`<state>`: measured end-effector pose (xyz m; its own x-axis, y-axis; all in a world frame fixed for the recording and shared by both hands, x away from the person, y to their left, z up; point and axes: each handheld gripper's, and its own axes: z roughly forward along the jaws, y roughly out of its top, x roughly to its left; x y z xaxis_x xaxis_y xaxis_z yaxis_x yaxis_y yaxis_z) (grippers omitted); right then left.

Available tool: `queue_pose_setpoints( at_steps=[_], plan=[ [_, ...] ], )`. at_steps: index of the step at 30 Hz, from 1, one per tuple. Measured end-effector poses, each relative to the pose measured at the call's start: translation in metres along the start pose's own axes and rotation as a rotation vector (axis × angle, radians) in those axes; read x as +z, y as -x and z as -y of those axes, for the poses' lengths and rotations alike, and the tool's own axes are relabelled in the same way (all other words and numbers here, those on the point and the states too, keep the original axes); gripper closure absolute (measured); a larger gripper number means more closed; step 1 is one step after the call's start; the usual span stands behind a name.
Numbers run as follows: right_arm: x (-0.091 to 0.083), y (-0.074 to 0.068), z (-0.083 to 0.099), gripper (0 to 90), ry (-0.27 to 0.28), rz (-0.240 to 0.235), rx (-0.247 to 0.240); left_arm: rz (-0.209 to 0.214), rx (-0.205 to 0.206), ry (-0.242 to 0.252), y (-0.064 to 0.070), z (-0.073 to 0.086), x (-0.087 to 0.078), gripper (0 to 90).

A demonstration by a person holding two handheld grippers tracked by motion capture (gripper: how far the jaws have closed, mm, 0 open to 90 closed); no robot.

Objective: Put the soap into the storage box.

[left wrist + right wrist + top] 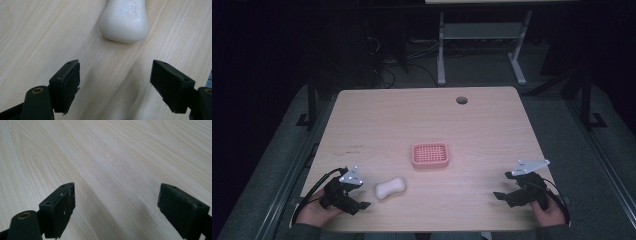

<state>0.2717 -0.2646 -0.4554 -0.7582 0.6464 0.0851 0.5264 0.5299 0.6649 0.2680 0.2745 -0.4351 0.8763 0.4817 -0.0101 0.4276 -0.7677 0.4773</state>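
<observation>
Left tongs (362, 204) low at the near-left corner of the table (492, 125), held in a hand (314, 212) that comes in from the bottom edge; grey plate on top, black cable looping off toward the table's left edge. Jaws spread wide, nothing between them — in the left gripper view the tongs (115, 82) show both pads apart over bare wood. Soap (390, 188) just right of these tongs, near but not touching: a white bar, pinched at the waist, lying flat and slanted, its far end pointing toward the dish. In the left gripper view the soap (124, 21) sits ahead of the gap between the jaws, raised lettering on its top face, too cropped to read. Dish (430, 155) next — pink, rectangular with rounded corners, a grid of holes in its floor, near the table's middle, beyond and right of the soap and apart from it. A round cable hole (461, 100) toward the far edge. Right tongs (501, 196) at the near-right corner, well apart from soap and dish, held in the other hand (548, 214); jaws spread, and in the right gripper view the tongs (116, 202) stand over bare wood grain.
</observation>
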Motion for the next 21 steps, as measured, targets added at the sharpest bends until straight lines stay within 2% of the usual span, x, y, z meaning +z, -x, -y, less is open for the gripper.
queue_pose_setpoints(
  at_steps=[9,21],
  plan=[
    [0.0,-0.001,-0.002,14.3,-0.005,0.005,-0.001,-0.002,0.02,0.003,0.0,-0.011,0.0,24.0],
    [0.001,-0.001,-0.002,14.3,0.002,-0.001,-0.006,0.028,0.048,-0.014,0.002,-0.027,0.007,25.9]
  ],
)
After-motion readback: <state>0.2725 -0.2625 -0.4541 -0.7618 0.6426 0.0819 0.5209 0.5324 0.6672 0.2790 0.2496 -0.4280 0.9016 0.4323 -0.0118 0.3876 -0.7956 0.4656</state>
